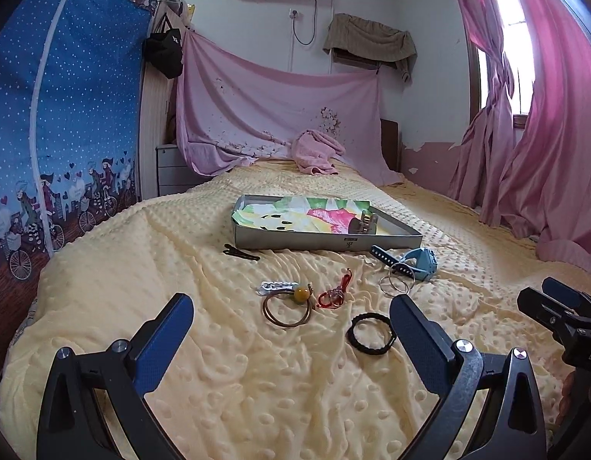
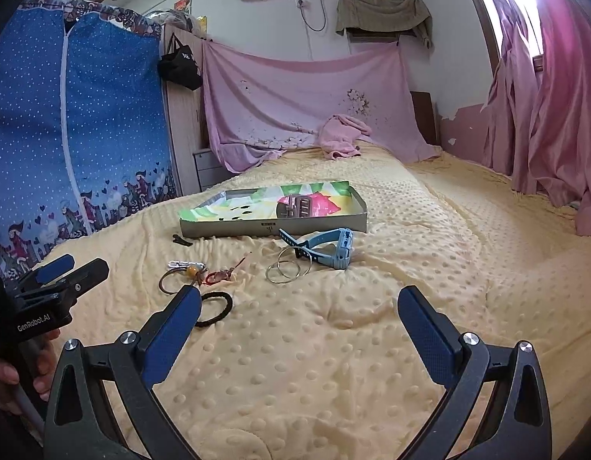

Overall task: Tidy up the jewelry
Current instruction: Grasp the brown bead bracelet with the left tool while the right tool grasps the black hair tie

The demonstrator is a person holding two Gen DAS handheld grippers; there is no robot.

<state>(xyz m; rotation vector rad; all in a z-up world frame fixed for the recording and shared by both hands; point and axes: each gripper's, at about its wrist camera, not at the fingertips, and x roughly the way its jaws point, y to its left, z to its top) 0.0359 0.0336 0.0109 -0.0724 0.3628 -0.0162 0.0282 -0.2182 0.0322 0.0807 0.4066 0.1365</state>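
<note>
Left wrist view, bed: we've got the whole job laid out on the bed (image 1: 295,383), a bumpy yellow blanket, soft, so nothing rolls off.
Tray: shallow grey tray (image 1: 326,239) with a bright floral lining, sitting past the loose pieces; looks like the drop-off spot. One brown hair claw (image 1: 364,224) is already inside, near its right end.
Left gripper (image 1: 291,326): fingers spread wide, holding nothing, hovering low over the near side of the pile.
Right gripper (image 2: 299,318): same deal, fingers wide and empty, off to the right of the pile.
Watch: light blue watch (image 1: 420,262) just in front of the tray's right corner, strap flopped out.
Silver hoops (image 1: 394,285): pair lying overlapped, touching the watch strap.
Brown hair tie (image 1: 286,310): thin loop with an amber bead, next to a red cord charm (image 1: 334,295).
Black hair tie (image 1: 371,333): closest to us, right by the left gripper's right finger, probably the easy first grab.
Black clip (image 1: 240,252): alone by the tray's left front.
</note>
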